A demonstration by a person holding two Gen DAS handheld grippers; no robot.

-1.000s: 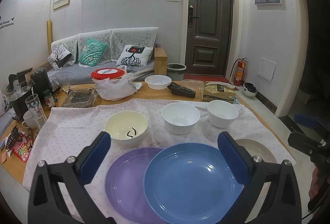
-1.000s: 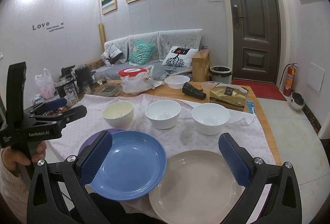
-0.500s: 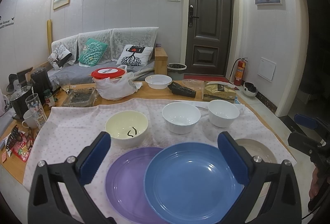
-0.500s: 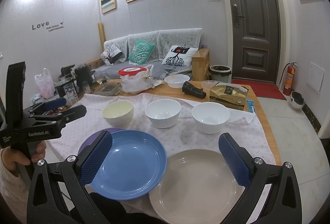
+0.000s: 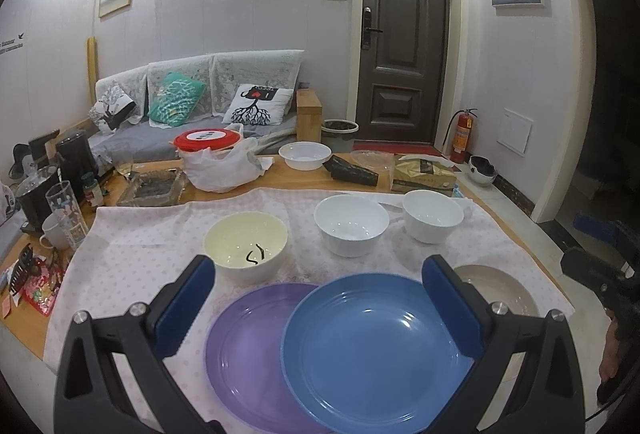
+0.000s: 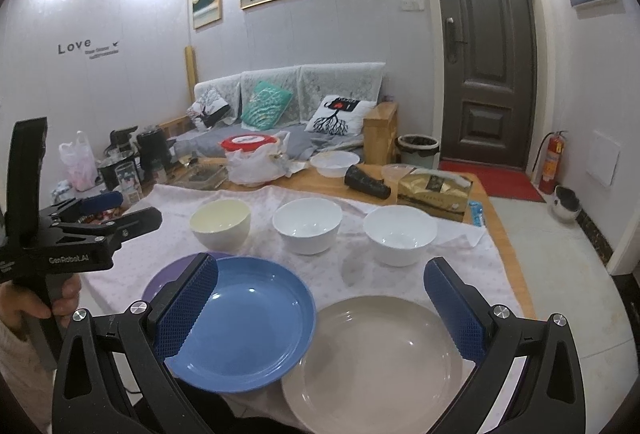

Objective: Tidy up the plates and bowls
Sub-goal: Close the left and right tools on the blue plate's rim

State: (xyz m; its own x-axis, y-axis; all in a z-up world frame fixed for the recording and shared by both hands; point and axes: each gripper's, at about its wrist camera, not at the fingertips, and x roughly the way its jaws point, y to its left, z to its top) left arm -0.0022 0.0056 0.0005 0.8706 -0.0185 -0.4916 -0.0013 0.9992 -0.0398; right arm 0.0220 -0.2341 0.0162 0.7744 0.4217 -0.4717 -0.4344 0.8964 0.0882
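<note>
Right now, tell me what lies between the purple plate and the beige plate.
The blue plate lies between them, overlapping the purple plate and, it seems, the beige plate. The right wrist view shows all three; the left confirms the purple overlap.

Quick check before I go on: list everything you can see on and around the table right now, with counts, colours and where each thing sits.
Plates: 3, on the cloth's near edge: purple plate left, blue plate overlapping it, beige plate right.
Bowls: 3 in a row behind the plates: cream bowl left, holding small dark bits; white middle bowl; white right bowl.
Small white bowl: 1, bare wood at the back.
Red-lidded container: 1, back, in a white bag.
Gold box: 1, back right.
Glass tumbler: 1, far left.
Left claw: open, above the purple and blue plates.
Right claw: open, above the blue and beige plates.
</note>
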